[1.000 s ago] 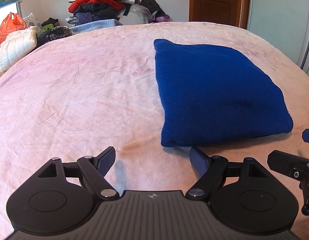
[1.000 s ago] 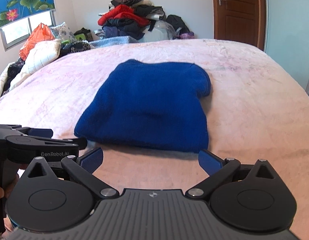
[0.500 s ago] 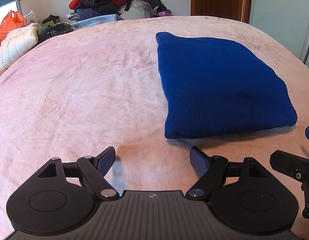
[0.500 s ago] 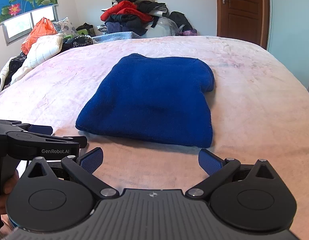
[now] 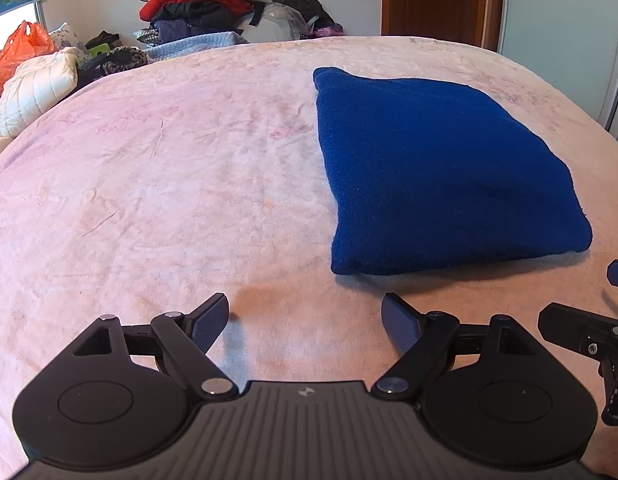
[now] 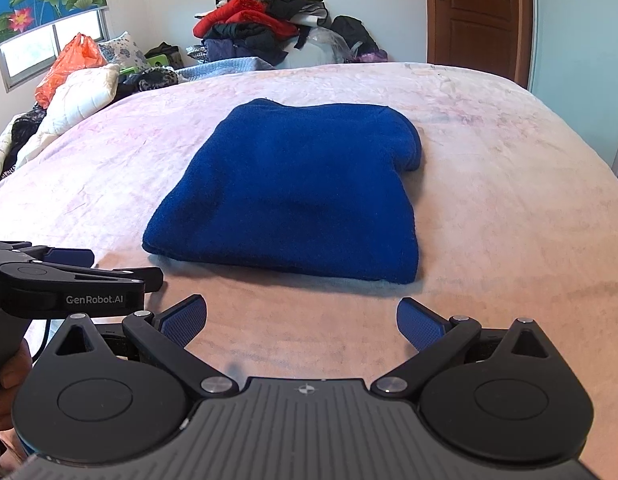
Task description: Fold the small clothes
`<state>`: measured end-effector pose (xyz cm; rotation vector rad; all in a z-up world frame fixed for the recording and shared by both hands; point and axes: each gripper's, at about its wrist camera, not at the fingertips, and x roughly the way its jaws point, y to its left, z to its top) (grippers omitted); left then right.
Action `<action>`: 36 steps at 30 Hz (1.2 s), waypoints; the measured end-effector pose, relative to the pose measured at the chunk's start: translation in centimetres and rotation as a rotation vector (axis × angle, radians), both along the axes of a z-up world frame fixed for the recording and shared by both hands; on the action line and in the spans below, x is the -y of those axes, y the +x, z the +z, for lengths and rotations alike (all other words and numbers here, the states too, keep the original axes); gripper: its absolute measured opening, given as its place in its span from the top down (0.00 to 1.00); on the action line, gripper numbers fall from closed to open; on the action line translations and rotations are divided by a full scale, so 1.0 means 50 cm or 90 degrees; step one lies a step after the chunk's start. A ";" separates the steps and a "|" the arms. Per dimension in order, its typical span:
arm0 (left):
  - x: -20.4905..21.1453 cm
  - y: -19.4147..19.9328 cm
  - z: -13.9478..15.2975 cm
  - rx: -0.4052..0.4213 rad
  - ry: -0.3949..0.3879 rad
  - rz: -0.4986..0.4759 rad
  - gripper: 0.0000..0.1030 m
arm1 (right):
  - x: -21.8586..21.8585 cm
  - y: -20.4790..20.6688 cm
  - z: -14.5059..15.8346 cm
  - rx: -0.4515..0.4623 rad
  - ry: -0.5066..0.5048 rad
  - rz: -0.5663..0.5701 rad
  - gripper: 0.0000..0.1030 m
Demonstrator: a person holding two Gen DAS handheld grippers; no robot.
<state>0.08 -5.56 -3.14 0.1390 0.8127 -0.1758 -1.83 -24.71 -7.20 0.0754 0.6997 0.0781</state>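
From the left wrist, the left tool (image 5: 305, 318) is hovering over the pink bed (image 5: 157, 184) with its jaws gaping wide and having just opened a touch more, nothing between them, while the folded blue garment (image 5: 441, 176) is lying ahead and to its right, apart from the pads. From the right wrist, the right tool (image 6: 302, 322) is also standing wide open and empty, the blue garment (image 6: 297, 192) resting straight ahead just beyond its fingertips, and the left tool (image 6: 69, 276) is poking in at its left.

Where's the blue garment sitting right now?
The folded blue garment lies flat on the pink bedspread, centred ahead in the right wrist view and ahead to the right in the left wrist view, untouched by either gripper.
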 end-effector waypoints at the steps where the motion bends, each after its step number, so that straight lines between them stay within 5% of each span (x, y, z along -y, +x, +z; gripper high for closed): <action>1: 0.000 0.000 0.000 -0.001 0.000 0.001 0.18 | 0.000 0.000 0.000 0.000 -0.001 0.001 0.01; 36: 0.001 -0.003 -0.001 0.004 0.014 0.004 0.18 | -0.005 -0.002 -0.005 -0.003 -0.006 0.005 0.01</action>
